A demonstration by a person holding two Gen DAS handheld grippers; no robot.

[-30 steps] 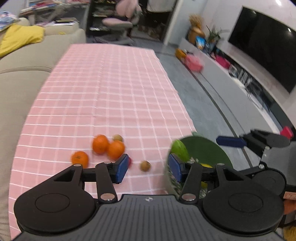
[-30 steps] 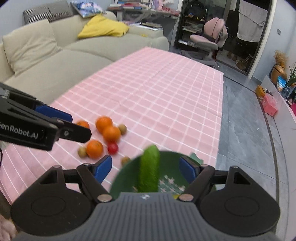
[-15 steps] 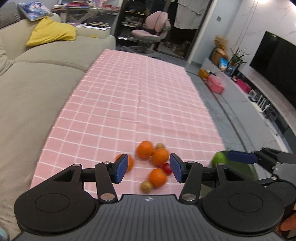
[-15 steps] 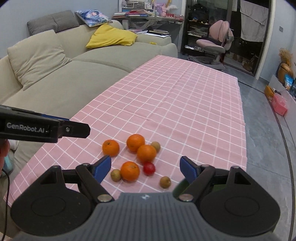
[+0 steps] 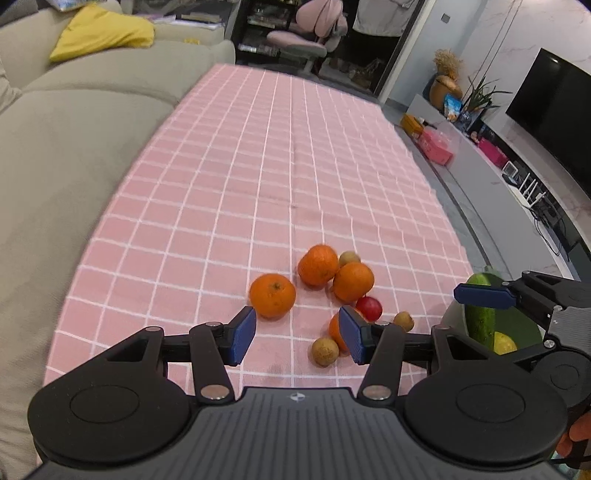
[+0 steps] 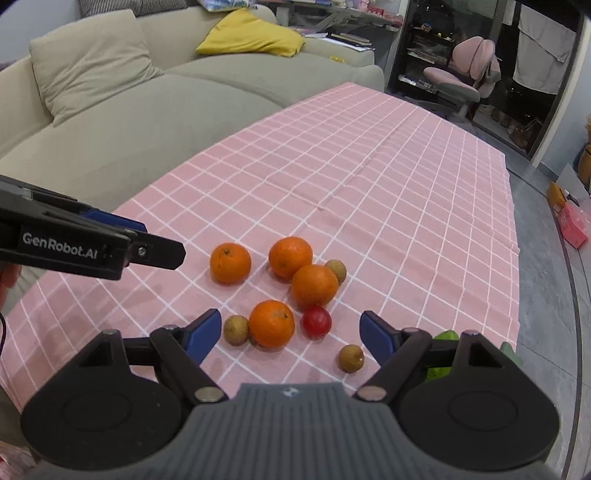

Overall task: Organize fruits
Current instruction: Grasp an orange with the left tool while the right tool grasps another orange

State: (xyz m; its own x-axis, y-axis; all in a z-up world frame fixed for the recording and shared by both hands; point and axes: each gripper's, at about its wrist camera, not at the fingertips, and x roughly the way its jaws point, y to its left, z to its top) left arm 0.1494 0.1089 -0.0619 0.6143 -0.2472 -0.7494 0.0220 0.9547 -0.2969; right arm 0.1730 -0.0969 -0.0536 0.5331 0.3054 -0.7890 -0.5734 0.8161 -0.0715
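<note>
Several oranges lie in a cluster on the pink checked tablecloth (image 5: 280, 177): one stands apart on the left (image 5: 272, 295) (image 6: 230, 263), others are grouped (image 6: 290, 257) (image 6: 314, 286) (image 6: 271, 323). A red cherry tomato (image 6: 316, 321) and small brown fruits (image 6: 236, 329) (image 6: 351, 358) lie among them. My left gripper (image 5: 297, 335) is open and empty just before the cluster. My right gripper (image 6: 291, 334) is open and empty, with the nearest orange and the tomato between its fingers. A green bowl (image 5: 524, 328) at the right edge holds a cucumber (image 5: 479, 321) and a yellow fruit (image 5: 504, 343).
A beige sofa (image 6: 155, 122) with a yellow cushion (image 6: 251, 35) runs along the table's left side. The table's right edge drops to grey floor (image 6: 543, 266). A pink chair (image 5: 306, 37) stands beyond the far end. A TV (image 5: 554, 99) and low cabinet line the right wall.
Both grippers have swung left from the green bowl toward the fruit cluster and come closer to it. The bowl has slid to the right edge of both views.
</note>
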